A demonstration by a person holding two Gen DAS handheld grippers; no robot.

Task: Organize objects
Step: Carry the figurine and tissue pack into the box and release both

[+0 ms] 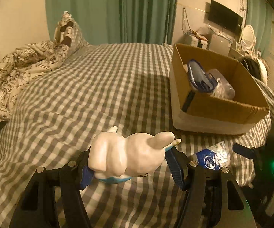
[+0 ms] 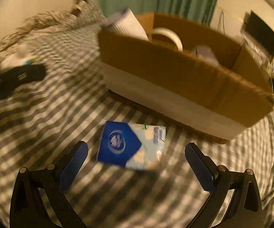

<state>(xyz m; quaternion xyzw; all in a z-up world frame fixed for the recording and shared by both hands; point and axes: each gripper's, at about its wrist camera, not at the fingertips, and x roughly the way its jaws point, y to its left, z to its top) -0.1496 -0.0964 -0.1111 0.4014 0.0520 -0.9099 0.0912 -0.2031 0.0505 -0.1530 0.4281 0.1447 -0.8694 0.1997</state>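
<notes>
My left gripper (image 1: 131,163) is shut on a white rabbit-like figurine (image 1: 129,153) with a light blue base, held above the checked bed. A cardboard box (image 1: 230,112) stands ahead to the right with several items inside. A blue and white packet (image 1: 211,157) lies on the bed just right of the left gripper. In the right wrist view, my right gripper (image 2: 137,163) is open and hovers over that packet (image 2: 131,146), which lies between the fingers. The box (image 2: 175,72) stands just beyond it. The left gripper (image 2: 13,77) shows at the far left, blurred.
The bed has a grey checked sheet (image 1: 99,87). A crumpled floral duvet (image 1: 17,70) and a pillow (image 1: 68,30) lie at the far left. Green curtains (image 1: 118,9) hang behind. A wall TV (image 1: 225,19) and a cluttered desk are at the far right.
</notes>
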